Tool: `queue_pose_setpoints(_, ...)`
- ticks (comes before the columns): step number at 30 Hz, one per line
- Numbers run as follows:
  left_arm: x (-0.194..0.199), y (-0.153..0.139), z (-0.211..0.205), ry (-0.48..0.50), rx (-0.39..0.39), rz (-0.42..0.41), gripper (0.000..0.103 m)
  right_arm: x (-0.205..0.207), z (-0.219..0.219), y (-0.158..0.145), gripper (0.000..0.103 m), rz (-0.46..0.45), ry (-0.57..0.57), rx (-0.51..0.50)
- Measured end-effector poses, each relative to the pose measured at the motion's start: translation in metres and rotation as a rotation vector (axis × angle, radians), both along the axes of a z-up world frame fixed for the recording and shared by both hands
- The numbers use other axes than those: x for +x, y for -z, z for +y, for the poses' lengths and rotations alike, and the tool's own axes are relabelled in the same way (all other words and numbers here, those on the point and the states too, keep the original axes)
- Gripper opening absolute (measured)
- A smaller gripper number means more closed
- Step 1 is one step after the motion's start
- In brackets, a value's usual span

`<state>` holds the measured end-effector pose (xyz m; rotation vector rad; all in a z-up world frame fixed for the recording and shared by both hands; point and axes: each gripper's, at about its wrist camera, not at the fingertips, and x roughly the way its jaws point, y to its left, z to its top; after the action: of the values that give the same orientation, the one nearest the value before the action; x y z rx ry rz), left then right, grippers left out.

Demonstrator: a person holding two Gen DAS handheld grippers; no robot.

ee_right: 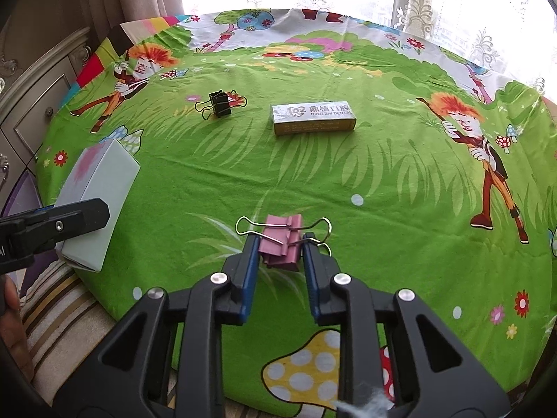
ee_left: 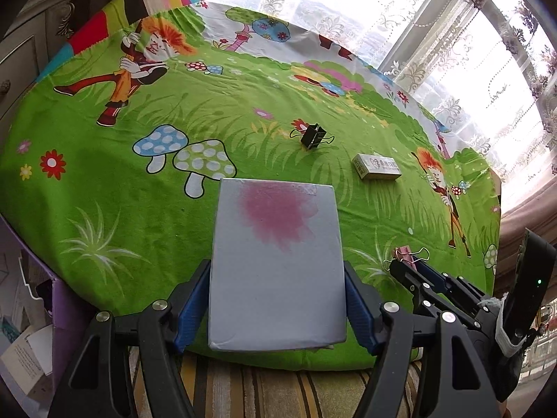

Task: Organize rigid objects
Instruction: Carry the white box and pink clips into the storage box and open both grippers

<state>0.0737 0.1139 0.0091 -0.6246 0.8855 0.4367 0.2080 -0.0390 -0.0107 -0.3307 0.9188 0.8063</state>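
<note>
My left gripper [ee_left: 276, 268] is shut on a pale grey box [ee_left: 275, 261] with a pink stain on its top face, holding it by its long sides above the near edge of the table. The right wrist view shows the same box [ee_right: 101, 188] at the left, tilted, with a left finger [ee_right: 69, 217] across it. My right gripper [ee_right: 280, 240] is shut on a pink binder clip [ee_right: 278, 244] whose wire handles stick out sideways. In the left wrist view that clip [ee_left: 403, 252] and the right gripper [ee_left: 400, 268] show at the lower right.
A black binder clip [ee_right: 220, 103] and a small printed carton [ee_right: 313, 117] lie further back on the green cartoon tablecloth [ee_right: 383, 191]. A grey cabinet [ee_right: 31, 104] stands at the left, with curtained windows behind. A striped cloth [ee_left: 261, 390] lies below the near table edge.
</note>
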Motion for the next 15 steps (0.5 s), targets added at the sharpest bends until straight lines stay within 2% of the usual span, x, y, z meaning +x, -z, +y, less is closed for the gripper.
queue_pose_setpoints(7,-0.027,-0.005,0.007,-0.023,-0.011,-0.025,0.071,-0.015,-0.006,-0.011,0.028,0.007,0.005,0.018)
queue_pose_setpoints(15,-0.072,-0.017,0.025,-0.084,-0.012,-0.067,0.071,-0.053,0.006,-0.033,0.028,-0.012,-0.064,0.031)
